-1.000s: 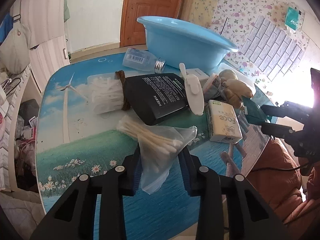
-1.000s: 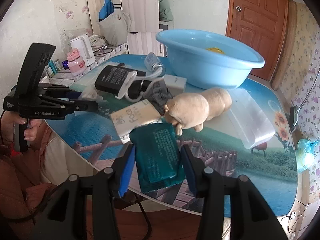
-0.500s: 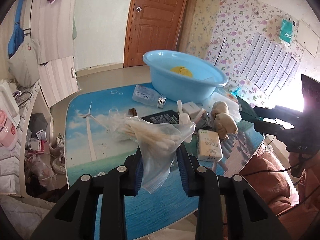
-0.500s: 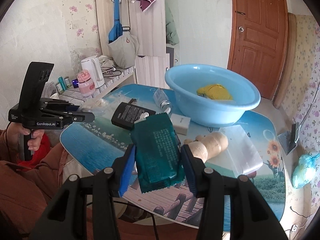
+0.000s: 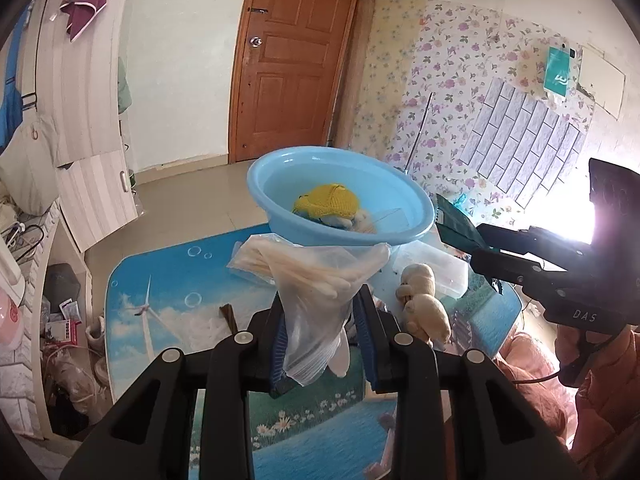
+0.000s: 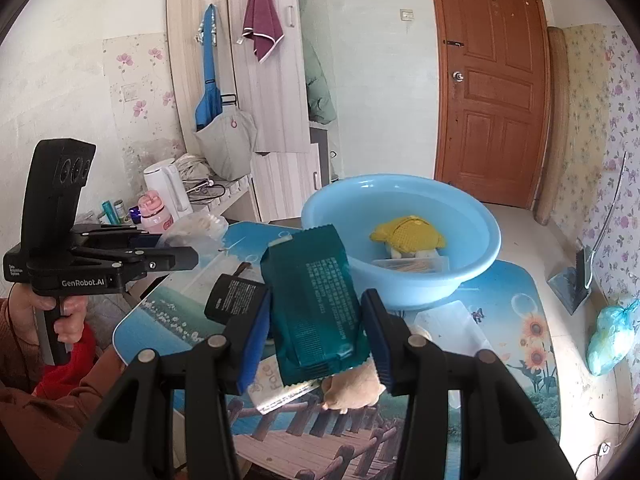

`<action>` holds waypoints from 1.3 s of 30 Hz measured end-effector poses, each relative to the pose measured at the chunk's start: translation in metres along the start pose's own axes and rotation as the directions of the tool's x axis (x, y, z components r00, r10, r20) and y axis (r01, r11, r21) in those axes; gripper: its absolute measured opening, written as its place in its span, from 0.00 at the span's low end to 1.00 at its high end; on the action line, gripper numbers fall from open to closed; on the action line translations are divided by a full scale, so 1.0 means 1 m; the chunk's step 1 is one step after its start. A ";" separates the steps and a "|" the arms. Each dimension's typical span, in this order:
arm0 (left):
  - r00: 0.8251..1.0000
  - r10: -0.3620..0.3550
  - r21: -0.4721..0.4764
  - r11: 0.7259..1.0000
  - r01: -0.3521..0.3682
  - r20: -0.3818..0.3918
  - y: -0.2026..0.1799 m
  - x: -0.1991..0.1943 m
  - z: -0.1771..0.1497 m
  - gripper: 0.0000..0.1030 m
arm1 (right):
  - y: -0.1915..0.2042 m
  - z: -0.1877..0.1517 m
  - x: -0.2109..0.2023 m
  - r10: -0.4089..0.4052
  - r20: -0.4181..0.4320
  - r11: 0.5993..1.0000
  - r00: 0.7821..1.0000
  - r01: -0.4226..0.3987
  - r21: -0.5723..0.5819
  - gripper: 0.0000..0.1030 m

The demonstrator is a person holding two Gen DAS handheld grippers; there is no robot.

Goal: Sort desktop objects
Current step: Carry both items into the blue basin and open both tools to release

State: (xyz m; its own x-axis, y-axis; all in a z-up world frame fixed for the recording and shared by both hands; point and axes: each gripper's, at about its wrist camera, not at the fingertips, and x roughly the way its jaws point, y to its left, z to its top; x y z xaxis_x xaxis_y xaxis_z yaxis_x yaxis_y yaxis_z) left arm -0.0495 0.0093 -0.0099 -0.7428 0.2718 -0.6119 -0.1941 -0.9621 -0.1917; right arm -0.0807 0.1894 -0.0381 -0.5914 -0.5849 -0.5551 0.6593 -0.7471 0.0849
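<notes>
Left wrist view, L to R: table [image 5: 160,308] w/ windmill print ran from 9 o'clock to centre. Left gripper [image 5: 322,322] sat at 6 o'clock, jaws clenched on a clear bag of cotton swabs [image 5: 320,280], bag held up off the table, its top flaring out above the pads. Blue basin [image 5: 340,208] sat at 12 o'clock behind the bag, w/ a yellow knitted toy [image 5: 326,204] inside. Beige plush toy [image 5: 424,304] lay just right of the left gripper, beside a clear plastic box [image 5: 432,268]. At 3 o'clock the right gripper [image 5: 468,246] pinched a green packet [image 5: 454,228], its tip near the basin rim.

Right wrist view, L to R: left gripper [image 6: 178,250] showed at 9 o'clock, side-on, person's hand [image 6: 48,320] on the grip, swab bag [image 6: 196,230] in its jaws. Black pouch [image 6: 232,298] lay on the table at abt 8 o'clock of centre. Right gripper [image 6: 316,326] at 6 o'clock gripped the green packet [image 6: 314,304] tight btwn both blue pads, packet tilted, raised above the table [image 6: 520,320]. Basin [image 6: 400,240] sat at 1 o'clock behind the packet, yellow toy [image 6: 408,234] inside. Plush toy [image 6: 352,390] and a tissue pack [image 6: 276,388] lay below the packet.
</notes>
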 end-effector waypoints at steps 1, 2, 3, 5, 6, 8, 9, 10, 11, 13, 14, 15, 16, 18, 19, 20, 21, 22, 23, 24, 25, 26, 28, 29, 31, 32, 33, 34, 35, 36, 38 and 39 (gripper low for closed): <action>1.000 -0.002 0.004 1.000 0.002 0.004 -0.001 0.003 0.004 0.29 | -0.003 0.003 0.002 -0.007 0.006 1.000 1.000 0.007 0.011 0.44; 1.000 -0.004 0.006 1.000 0.003 0.004 -0.002 0.006 0.008 0.29 | -0.006 0.006 0.003 -0.007 0.011 1.000 1.000 0.007 0.020 0.44; 1.000 -0.007 0.009 1.000 0.007 0.002 -0.002 0.010 0.012 0.29 | -0.009 0.009 0.004 -0.007 0.017 1.000 1.000 0.006 0.026 0.44; 1.000 -0.011 0.012 1.000 0.011 0.001 -0.003 0.018 0.020 0.29 | -0.012 0.013 0.008 -0.013 0.027 0.999 1.000 0.012 0.034 0.44; 1.000 -0.013 0.015 1.000 0.013 -0.001 -0.004 0.022 0.024 0.29 | -0.014 0.015 0.010 -0.017 0.029 0.999 0.999 0.015 0.037 0.44; 1.000 -0.017 0.019 1.000 0.017 0.001 -0.006 0.031 0.033 0.29 | -0.019 0.020 0.016 -0.025 0.030 0.999 0.999 0.023 0.040 0.44; 1.000 -0.018 0.020 1.000 0.018 0.002 -0.007 0.036 0.037 0.29 | -0.022 0.021 0.019 -0.031 0.028 0.999 0.999 0.030 0.042 0.44; 1.000 -0.018 0.023 1.000 0.018 0.003 -0.009 0.040 0.041 0.29 | -0.025 0.022 0.023 -0.037 0.025 0.998 0.999 0.036 0.045 0.44; 1.000 -0.020 0.028 0.999 0.020 0.004 -0.010 0.046 0.046 0.29 | -0.029 0.024 0.026 -0.044 0.024 0.998 0.999 0.043 0.052 0.44; 1.000 -0.025 0.036 0.999 0.025 0.004 -0.013 0.058 0.055 0.29 | -0.037 0.028 0.034 -0.054 0.018 0.996 0.998 0.053 0.071 0.44; 0.999 -0.033 0.037 0.999 0.033 0.002 -0.014 0.062 0.059 0.29 | -0.042 0.029 0.037 -0.060 0.016 0.995 0.998 0.059 0.079 0.44; 0.999 -0.042 0.042 0.998 0.042 0.001 -0.014 0.068 0.063 0.29 | -0.046 0.031 0.040 -0.069 0.016 0.994 0.998 0.067 0.084 0.44; 0.999 -0.044 0.049 0.998 0.044 0.001 -0.015 0.073 0.067 0.29 | -0.050 0.033 0.043 -0.076 0.015 0.993 0.997 0.074 0.088 0.44; 0.999 -0.044 0.066 0.997 0.044 0.000 -0.019 0.084 0.074 0.29 | -0.057 0.034 0.048 -0.086 0.013 0.992 0.996 0.084 0.098 0.44; 0.999 -0.047 0.071 0.996 0.047 0.001 -0.020 0.089 0.077 0.29 | -0.061 0.035 0.051 -0.090 0.011 0.991 0.996 0.088 0.103 0.44; 0.999 -0.050 0.078 0.996 0.050 0.000 -0.021 0.094 0.080 0.29 | -0.064 0.036 0.054 -0.093 0.007 0.990 0.996 0.092 0.107 0.44; 0.999 -0.052 0.093 0.994 0.052 -0.002 -0.024 0.100 0.083 0.29 | -0.068 0.037 0.057 -0.100 0.005 0.989 0.995 0.099 0.112 0.44; 0.999 -0.051 0.108 0.993 0.051 -0.002 -0.027 0.105 0.086 0.29 | -0.071 0.036 0.060 -0.109 0.001 0.987 0.994 0.108 0.116 0.44; 0.999 -0.050 0.118 0.992 0.050 -0.003 -0.028 0.109 0.087 0.29 | -0.074 0.036 0.064 -0.114 -0.007 0.986 0.993 0.114 0.123 0.44; 0.999 -0.050 0.127 0.991 0.051 -0.006 -0.029 0.113 0.089 0.29 | -0.077 0.036 0.067 -0.115 -0.013 0.985 0.993 0.116 0.130 0.44; 0.999 -0.050 0.134 0.990 0.051 -0.010 -0.029 0.117 0.091 0.29 | -0.079 0.035 0.071 -0.114 -0.018 0.984 0.993 0.115 0.136 0.44; 0.999 -0.051 0.139 0.989 0.053 -0.015 -0.030 0.122 0.091 0.29 | -0.081 0.035 0.074 -0.111 -0.024 0.984 0.994 0.113 0.140 0.44; 0.998 -0.052 0.142 0.988 0.056 -0.031 -0.030 0.130 0.090 0.30 | -0.083 0.034 0.079 -0.114 -0.032 0.983 0.993 0.118 0.140 0.44; 0.998 -0.052 0.141 0.988 0.057 -0.039 -0.030 0.135 0.090 0.32 | -0.084 0.033 0.082 -0.117 -0.036 0.983 0.993 0.120 0.141 0.44; 0.997 -0.057 0.126 0.990 0.063 -0.049 -0.028 0.139 0.086 0.43 | -0.086 0.031 0.085 -0.121 -0.042 0.981 0.992 0.126 0.149 0.44; 0.996 -0.064 0.115 0.991 0.070 -0.054 -0.026 0.141 0.085 0.54 | -0.088 0.032 0.087 -0.124 -0.045 0.980 0.991 0.129 0.154 0.44; 0.996 -0.072 0.103 0.992 0.078 -0.060 -0.024 0.142 0.083 0.64 | -0.089 0.031 0.088 -0.128 -0.047 0.979 0.991 0.134 0.156 0.44; 0.995 -0.078 0.097 0.992 0.084 -0.068 -0.023 0.143 0.081 0.67 | -0.089 0.031 0.088 -0.134 -0.047 0.978 0.990 0.140 0.157 0.44; 0.994 -0.082 0.093 0.992 0.089 -0.075 -0.023 0.144 0.079 0.71 | -0.090 0.031 0.089 -0.137 -0.048 0.977 0.989 0.143 0.159 0.44; 0.994 -0.082 0.094 0.991 0.090 -0.078 -0.022 0.144 0.077 0.73 | -0.091 0.031 0.089 -0.134 -0.050 0.977 0.990 0.141 0.163 0.44; 0.995 -0.072 0.102 0.992 0.079 -0.074 -0.022 0.141 0.075 0.77 | -0.091 0.030 0.090 -0.132 -0.054 0.975 0.990 0.140 0.170 0.44; 0.995 -0.069 0.101 0.992 0.076 -0.068 -0.022 0.138 0.074 0.79 | -0.092 0.030 0.091 -0.132 -0.055 0.975 0.990 0.140 0.171 0.44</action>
State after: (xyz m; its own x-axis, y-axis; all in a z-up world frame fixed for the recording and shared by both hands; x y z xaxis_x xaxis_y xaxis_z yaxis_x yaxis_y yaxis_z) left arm -0.1952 0.0658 -0.0333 -0.6819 0.3390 -0.6482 -0.3139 -0.9360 -0.1593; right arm -0.2085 0.1953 -0.0719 -0.6467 -0.4625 -0.6065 0.4807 -0.8645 0.1466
